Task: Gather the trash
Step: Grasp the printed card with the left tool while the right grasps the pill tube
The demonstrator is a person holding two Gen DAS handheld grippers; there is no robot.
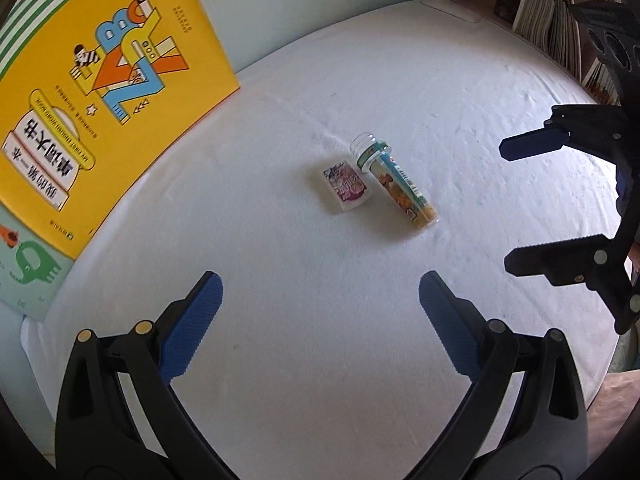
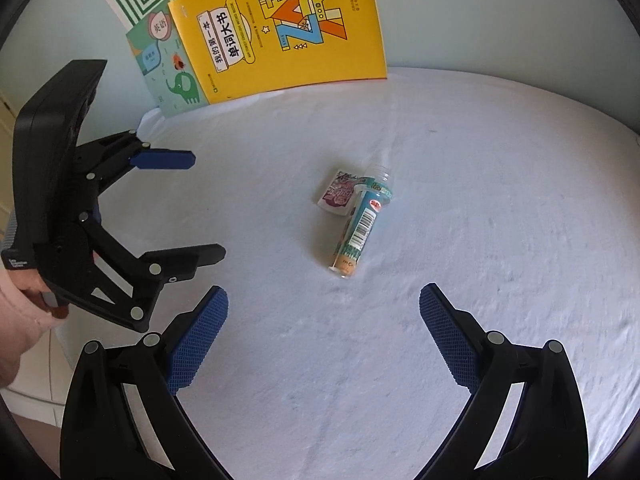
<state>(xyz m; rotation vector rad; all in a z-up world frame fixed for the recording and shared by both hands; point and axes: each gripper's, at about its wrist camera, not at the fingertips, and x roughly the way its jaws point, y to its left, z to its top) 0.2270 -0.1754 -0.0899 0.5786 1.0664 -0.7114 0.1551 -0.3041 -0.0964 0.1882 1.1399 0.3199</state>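
Both grippers, left [image 1: 320, 320] and right [image 2: 324, 332], hang released; bottle [image 2: 362, 226] and wrapper [image 2: 338, 196] wait at twelve o'clock; next, a reach.

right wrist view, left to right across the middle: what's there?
Left hand-held gripper → small purple snack packet → capless plastic bottle lying on its side, its neck end touching the packet. Beyond that, only bare white cloth.

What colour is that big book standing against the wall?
The big book is bright yellow with multicoloured letters, clearest in the right wrist view.
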